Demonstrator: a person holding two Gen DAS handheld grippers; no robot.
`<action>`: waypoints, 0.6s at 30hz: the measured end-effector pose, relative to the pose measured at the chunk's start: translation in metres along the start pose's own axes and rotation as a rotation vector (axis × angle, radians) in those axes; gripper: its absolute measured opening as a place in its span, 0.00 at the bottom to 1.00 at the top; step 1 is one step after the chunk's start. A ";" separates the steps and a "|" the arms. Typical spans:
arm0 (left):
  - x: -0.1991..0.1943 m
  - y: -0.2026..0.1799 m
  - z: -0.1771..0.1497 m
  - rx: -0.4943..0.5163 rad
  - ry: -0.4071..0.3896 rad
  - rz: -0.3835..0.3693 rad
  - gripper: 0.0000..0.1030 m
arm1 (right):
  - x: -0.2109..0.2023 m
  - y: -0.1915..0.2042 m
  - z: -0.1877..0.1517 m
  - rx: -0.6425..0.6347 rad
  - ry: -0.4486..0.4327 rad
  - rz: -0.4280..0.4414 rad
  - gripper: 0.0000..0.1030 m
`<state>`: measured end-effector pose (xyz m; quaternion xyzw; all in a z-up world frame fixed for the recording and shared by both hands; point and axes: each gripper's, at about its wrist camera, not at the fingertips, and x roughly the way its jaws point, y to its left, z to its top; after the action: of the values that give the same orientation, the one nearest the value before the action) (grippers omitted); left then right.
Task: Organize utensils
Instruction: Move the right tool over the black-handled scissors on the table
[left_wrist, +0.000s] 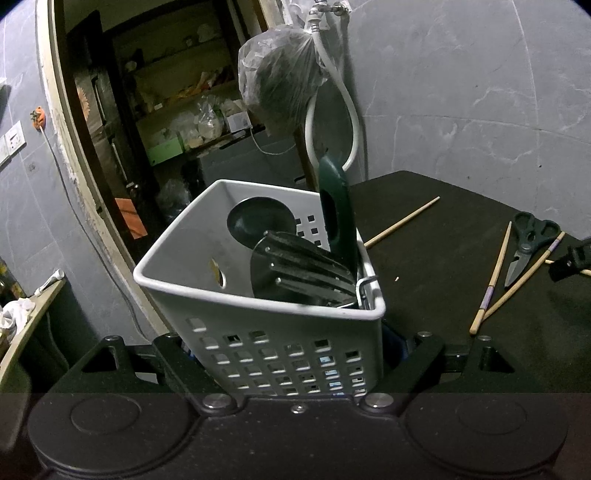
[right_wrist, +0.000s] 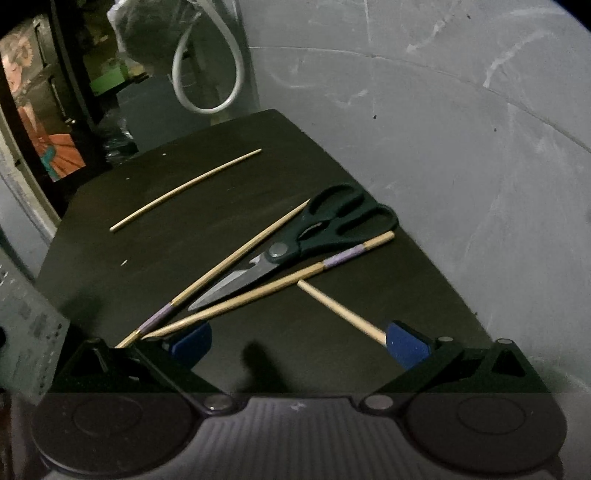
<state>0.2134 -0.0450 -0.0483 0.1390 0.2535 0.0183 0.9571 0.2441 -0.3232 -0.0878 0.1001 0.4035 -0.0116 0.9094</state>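
Left gripper (left_wrist: 291, 354) jaws clamped on the white perforated plastic basket (left_wrist: 258, 306) holding dark utensils, right gripper (right_wrist: 299, 341) jaws spread wide above the dark table (right_wrist: 207, 206), black-handled scissors (right_wrist: 314, 236) among scattered wooden chopsticks (right_wrist: 269, 288).

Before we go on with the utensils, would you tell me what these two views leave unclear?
- Left wrist view: the white basket hides the left gripper fingers, so contact with its walls cannot be confirmed.
- Left wrist view: the lower parts of the utensils inside sit behind the basket wall.
- Right wrist view: the plain chopstick disappears behind a blue finger pad.
- Right wrist view: the banded chopsticks have near ends hidden by the right gripper.
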 end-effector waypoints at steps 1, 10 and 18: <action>0.000 0.000 0.001 0.000 0.002 0.001 0.85 | 0.002 0.001 0.003 0.004 -0.001 -0.007 1.00; 0.002 -0.003 0.004 0.010 0.026 0.006 0.86 | 0.026 0.002 0.034 0.036 -0.055 0.021 1.00; 0.005 -0.004 0.009 0.014 0.044 0.008 0.86 | 0.055 0.006 0.051 0.027 -0.037 0.098 0.99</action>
<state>0.2223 -0.0510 -0.0445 0.1462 0.2742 0.0234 0.9502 0.3189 -0.3237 -0.0937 0.1317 0.3812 0.0258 0.9147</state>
